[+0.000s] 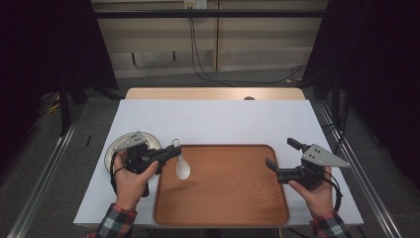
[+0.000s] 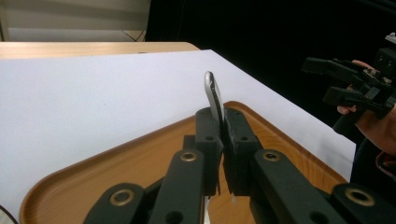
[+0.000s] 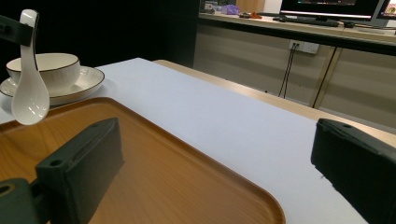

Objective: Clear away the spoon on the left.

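My left gripper (image 1: 172, 151) is shut on the handle of a white ceramic spoon (image 1: 183, 167), which hangs bowl-down just above the left edge of the wooden tray (image 1: 223, 218). In the left gripper view the handle (image 2: 213, 93) sticks up between the closed jaws (image 2: 223, 125). The right gripper view has the spoon (image 3: 29, 98) at far left, in front of a white bowl (image 3: 46, 69) standing on a plate (image 3: 91, 79). My right gripper (image 1: 281, 153) is open and holds nothing, low over the tray's right edge; its jaws (image 3: 217, 140) stand wide apart.
The bowl and plate (image 1: 113, 148) sit on the white table cover (image 1: 218, 119) left of the tray, partly under my left hand. Wooden table edge (image 1: 213, 93) lies at the back. Cables and a wall stand beyond; dark curtains flank both sides.
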`<state>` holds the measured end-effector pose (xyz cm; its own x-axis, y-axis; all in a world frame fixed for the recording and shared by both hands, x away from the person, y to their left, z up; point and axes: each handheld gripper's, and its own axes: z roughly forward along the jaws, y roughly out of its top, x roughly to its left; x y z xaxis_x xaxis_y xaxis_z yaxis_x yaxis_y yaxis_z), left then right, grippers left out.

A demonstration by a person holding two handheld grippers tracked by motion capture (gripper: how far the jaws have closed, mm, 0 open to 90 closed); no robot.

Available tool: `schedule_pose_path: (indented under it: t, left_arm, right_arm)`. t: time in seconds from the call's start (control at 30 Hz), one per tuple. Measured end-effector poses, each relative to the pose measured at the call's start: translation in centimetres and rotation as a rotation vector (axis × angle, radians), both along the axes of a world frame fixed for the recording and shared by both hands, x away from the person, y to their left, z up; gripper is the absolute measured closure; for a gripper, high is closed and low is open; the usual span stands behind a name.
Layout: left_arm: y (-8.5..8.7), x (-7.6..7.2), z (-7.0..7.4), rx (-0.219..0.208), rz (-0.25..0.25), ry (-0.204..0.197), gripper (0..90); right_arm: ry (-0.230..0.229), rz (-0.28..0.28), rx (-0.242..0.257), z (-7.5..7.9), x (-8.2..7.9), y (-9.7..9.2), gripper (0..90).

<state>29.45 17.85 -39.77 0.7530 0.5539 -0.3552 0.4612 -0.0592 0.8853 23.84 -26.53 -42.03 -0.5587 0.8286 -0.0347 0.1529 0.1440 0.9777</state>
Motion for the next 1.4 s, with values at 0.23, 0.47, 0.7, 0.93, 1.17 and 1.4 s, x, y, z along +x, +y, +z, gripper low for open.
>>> schedule_pose_path:
  t: [0.23,0.47,0.7,0.93,1.17,1.4]
  left_arm:
    - [-0.4,-0.1,-0.3,0.004,-0.018,0.011,85.7]
    - [-0.9,-0.3,-0.6,0.010,-0.033,0.023,85.7]
    - [-1.3,-0.5,-1.2,0.024,-0.048,0.040,85.7]
    - [-1.6,-0.6,-1.6,0.022,-0.070,0.063,85.7]
    - [-2.0,-0.9,-1.9,0.039,-0.089,0.066,85.7]
    - [-2.1,-1.3,-2.0,0.044,-0.106,0.070,85.7]
  right_arm:
    - [0.001,0.002,0.001,0.0,0.0,0.0,2.0]
    - [0.001,-0.002,-0.001,0.0,0.0,0.0,2.0]
    - [-0.002,0.001,0.001,0.0,0.0,0.0,2.0]
    - [0.000,0.004,0.002,0.0,0.0,0.1,2.0]
    - [0.000,0.003,0.002,0.0,0.0,0.1,2.0]
    - [0.001,0.008,-0.001,0.0,0.0,0.1,2.0]
